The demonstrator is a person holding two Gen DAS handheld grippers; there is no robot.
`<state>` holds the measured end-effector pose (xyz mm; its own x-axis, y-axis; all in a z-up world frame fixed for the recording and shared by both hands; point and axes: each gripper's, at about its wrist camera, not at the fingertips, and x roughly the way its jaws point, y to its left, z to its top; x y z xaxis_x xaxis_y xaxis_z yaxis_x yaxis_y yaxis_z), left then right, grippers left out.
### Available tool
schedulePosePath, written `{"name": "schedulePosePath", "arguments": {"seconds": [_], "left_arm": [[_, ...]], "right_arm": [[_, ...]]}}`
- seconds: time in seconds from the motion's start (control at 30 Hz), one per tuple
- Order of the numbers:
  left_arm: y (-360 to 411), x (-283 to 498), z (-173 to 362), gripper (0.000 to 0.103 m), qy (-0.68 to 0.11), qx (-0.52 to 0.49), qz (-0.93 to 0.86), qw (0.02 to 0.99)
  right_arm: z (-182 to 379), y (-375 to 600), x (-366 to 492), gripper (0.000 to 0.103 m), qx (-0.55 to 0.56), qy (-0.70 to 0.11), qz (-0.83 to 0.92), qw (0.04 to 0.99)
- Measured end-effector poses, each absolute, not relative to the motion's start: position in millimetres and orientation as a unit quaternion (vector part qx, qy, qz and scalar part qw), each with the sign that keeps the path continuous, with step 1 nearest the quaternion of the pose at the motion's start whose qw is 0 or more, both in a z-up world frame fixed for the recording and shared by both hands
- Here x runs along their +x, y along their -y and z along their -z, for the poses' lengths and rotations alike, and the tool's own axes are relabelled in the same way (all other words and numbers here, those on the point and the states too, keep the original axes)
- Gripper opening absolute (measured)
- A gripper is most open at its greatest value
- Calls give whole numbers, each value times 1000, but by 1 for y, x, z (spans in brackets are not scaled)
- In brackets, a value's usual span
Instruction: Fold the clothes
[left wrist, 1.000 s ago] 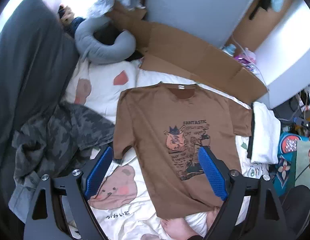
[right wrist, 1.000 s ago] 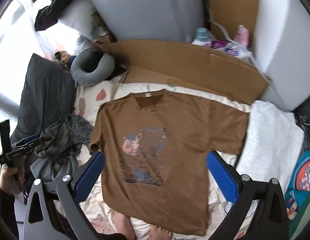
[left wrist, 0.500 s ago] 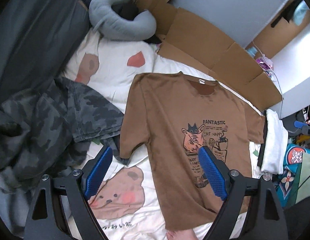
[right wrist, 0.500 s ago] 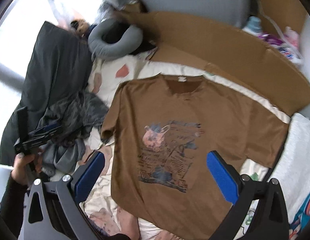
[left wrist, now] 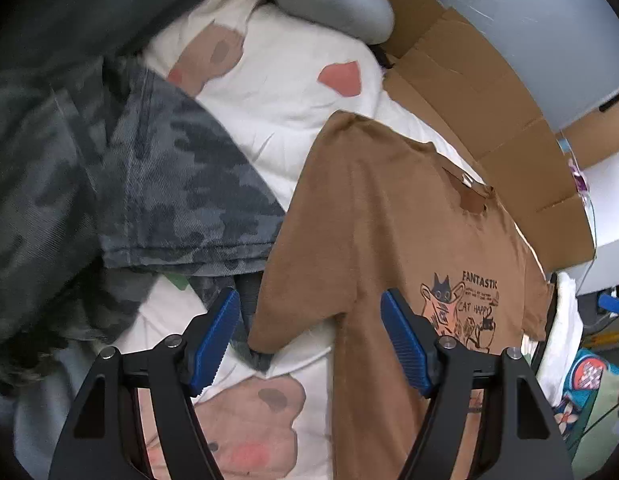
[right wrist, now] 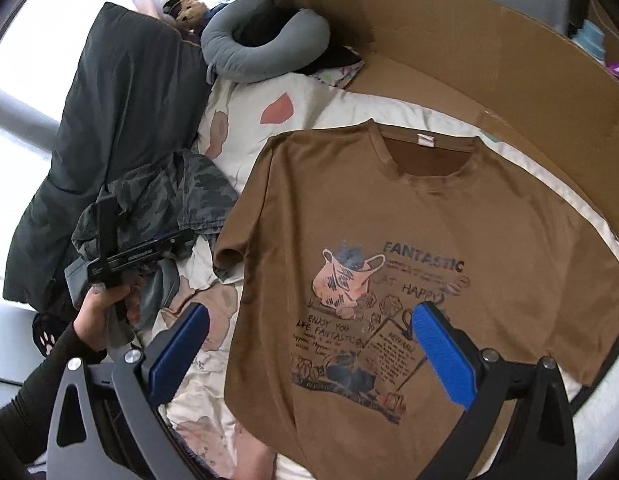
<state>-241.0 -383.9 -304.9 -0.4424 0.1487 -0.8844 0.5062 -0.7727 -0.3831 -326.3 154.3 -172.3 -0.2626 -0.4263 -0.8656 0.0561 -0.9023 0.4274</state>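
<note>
The left hand-held gripper (left wrist: 309, 334) hovers with its blue fingers spread apart and empty over the near sleeve of the brown T-shirt (left wrist: 393, 240). The right hand-held gripper (right wrist: 309, 354), likewise wide apart and holding nothing, hangs above the shirt's printed front. The shirt lies flat, face up, on the white bear-print bedding (right wrist: 245, 128), beside a camouflage garment (left wrist: 149, 168), with cardboard (right wrist: 489, 68) behind its collar.

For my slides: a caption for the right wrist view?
Open right gripper above a flat brown T-shirt on the bedding.
</note>
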Motion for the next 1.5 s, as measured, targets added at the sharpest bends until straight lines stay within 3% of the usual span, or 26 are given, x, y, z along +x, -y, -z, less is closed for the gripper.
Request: {"name": "schedulePosePath", "arguments": {"seconds": [0.47,0.53,0.57,0.6,0.63,0.67,1.2,1.5], "left_arm": [[387,-250,376,73,-314,526,778,137],[387,-251,383,51,-313,529,776,141],[387,-251,384,46,-312,531,775,143],[387,-251,384,33,-312,533,773,144],[387,-250,384,13,-311,535,772,146],[388,-250,385,8,-311,536,771,148],[349,-274,311,6,-287,484,821,94],[309,-311,312,6,-297,475,827,45]], "right_arm": [[263,-167,-333,102,632,149,748,137],[272,-170,-332,102,638,150,744,132],[276,-171,-332,102,641,151,741,130],[280,-172,-331,102,644,151,739,130],[282,-173,-331,102,645,151,738,129],[283,-173,-331,102,646,150,738,127],[293,-179,-325,102,651,161,733,115],[292,-182,-322,102,650,166,733,114]]}}
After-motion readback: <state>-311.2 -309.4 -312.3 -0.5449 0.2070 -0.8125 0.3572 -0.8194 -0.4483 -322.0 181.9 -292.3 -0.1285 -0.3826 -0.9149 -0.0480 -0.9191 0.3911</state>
